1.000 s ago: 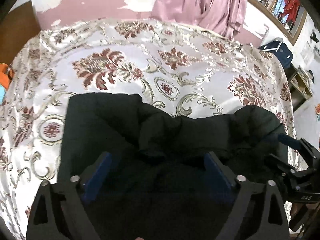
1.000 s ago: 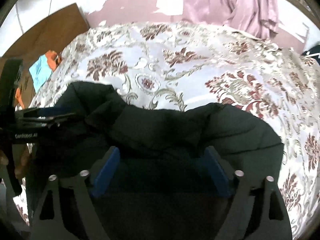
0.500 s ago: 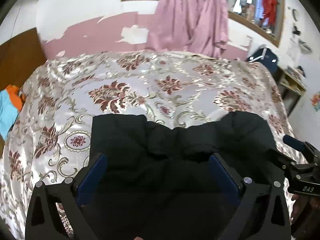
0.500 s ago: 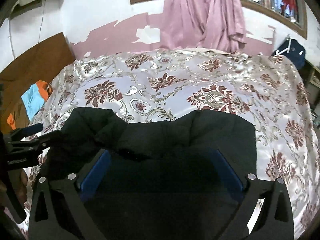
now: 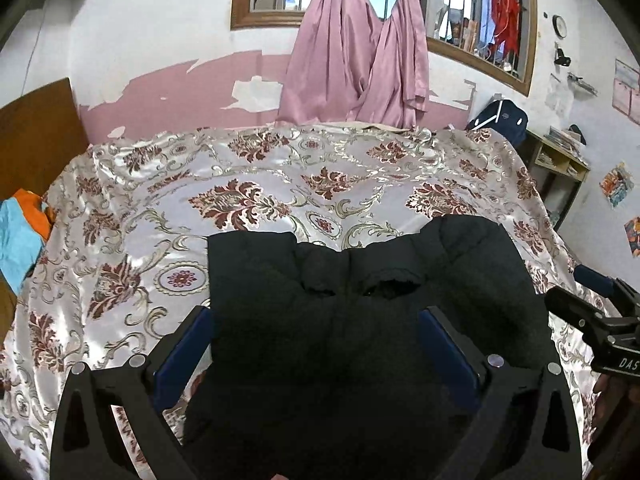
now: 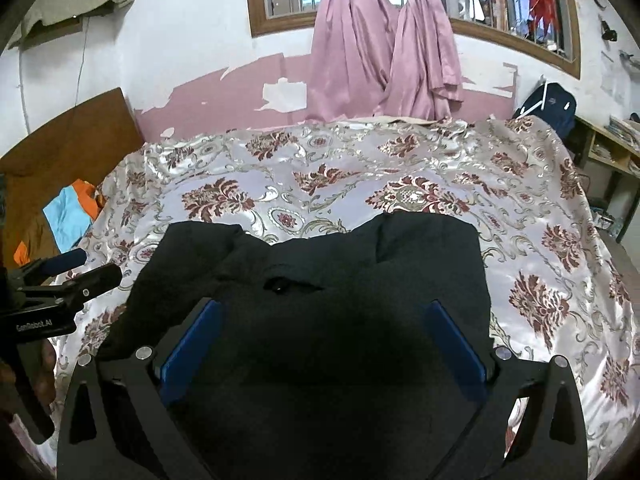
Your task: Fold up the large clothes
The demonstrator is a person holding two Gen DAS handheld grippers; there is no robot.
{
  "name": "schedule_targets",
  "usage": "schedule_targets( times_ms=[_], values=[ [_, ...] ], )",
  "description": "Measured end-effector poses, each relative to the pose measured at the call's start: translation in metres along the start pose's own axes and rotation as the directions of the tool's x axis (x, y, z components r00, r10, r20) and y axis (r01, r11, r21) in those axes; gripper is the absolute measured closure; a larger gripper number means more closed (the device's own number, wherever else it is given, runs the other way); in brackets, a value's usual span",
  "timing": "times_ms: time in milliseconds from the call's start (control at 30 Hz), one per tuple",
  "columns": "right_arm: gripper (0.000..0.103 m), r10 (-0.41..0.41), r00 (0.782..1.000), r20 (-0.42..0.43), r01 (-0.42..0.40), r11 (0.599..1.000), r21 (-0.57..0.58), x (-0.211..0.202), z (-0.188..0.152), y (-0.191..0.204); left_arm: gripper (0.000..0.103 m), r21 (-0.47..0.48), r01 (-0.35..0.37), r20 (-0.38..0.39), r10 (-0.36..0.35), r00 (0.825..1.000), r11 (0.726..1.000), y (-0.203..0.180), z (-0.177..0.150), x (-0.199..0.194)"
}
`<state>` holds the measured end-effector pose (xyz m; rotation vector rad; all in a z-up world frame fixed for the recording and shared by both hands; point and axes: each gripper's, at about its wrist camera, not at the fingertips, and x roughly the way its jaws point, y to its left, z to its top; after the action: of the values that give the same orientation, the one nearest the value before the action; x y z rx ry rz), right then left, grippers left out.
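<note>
A black padded garment (image 5: 260,272) lies folded on the floral satin bedspread (image 5: 240,200), its far edge uneven with two raised corners. My left gripper (image 5: 314,316) hangs open above its near part, blue pads wide apart with nothing pressed between them. In the right wrist view the same garment (image 6: 420,264) fills the lower middle, and my right gripper (image 6: 323,306) stands open over it in the same way. Each view catches the other gripper at its edge: the right gripper (image 5: 600,312) beside the garment's right side, the left gripper (image 6: 60,280) beside its left side.
A wooden headboard (image 6: 68,136) borders the bed on the left, with a blue and orange cloth (image 6: 72,212) beside it. Pink curtains (image 5: 360,60) hang at the far wall under a barred window. A navy backpack (image 5: 500,120) and a shelf (image 5: 560,160) stand at the right.
Both grippers drew back and rose from the garment, tilting up so the wall and window came into view. Their jaws widened a little. The garment stayed lying on the bed.
</note>
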<state>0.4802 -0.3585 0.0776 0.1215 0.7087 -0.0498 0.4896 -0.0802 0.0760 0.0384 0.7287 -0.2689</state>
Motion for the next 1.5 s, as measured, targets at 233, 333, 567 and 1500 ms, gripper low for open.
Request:
schedule_targets(
  times_ms=[233, 333, 567, 1500],
  values=[
    [0.002, 0.009, 0.999, 0.044, -0.009, 1.0, 0.011, -0.028, -0.019, 0.003, 0.0, 0.017, -0.01, 0.051, 0.009, 0.999, 1.0, 0.002, -0.022, -0.029],
    [0.002, 0.011, 0.998, 0.059, -0.011, 1.0, 0.004, -0.037, -0.027, 0.007, 0.0, 0.014, -0.016, 0.065, 0.015, 0.998, 1.0, 0.003, -0.033, -0.039],
    [0.002, 0.029, 0.993, 0.111, -0.028, 1.0, -0.003, -0.058, -0.048, 0.009, 0.0, 0.014, -0.043, 0.12, 0.041, 0.992, 0.999, 0.001, -0.058, -0.06],
    [0.002, 0.108, 0.957, 0.269, -0.074, 0.988, -0.133, -0.225, -0.132, 0.035, 0.0, 0.023, -0.068, 0.312, 0.057, 0.948, 0.997, -0.043, -0.161, -0.239]
  ],
)
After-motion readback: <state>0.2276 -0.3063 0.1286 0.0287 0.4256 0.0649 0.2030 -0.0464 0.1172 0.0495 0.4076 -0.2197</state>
